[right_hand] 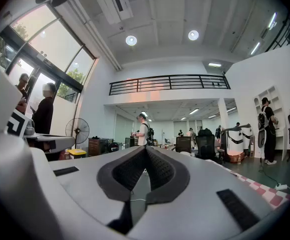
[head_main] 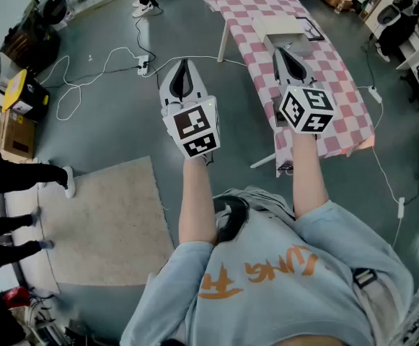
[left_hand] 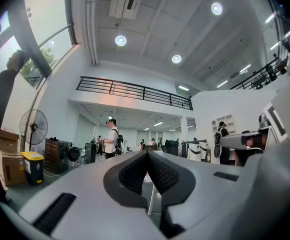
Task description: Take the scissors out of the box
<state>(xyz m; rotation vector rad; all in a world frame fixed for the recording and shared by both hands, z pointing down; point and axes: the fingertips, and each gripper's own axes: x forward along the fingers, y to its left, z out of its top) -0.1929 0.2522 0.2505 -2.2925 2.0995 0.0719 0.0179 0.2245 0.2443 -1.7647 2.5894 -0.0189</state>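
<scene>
Pink-checked table [head_main: 339, 85] ahead, both claws closed and empty

Left gripper [head_main: 184, 67] and right gripper [head_main: 285, 55] are held level side by side, each with its jaws pressed together at the tips and nothing between them. The right one is over the near end of the table, the left over grey floor [head_main: 108, 114] beside it. A pale box [head_main: 281, 29] sits on the cloth just beyond the right gripper; the scissors cannot be made out.
</scene>
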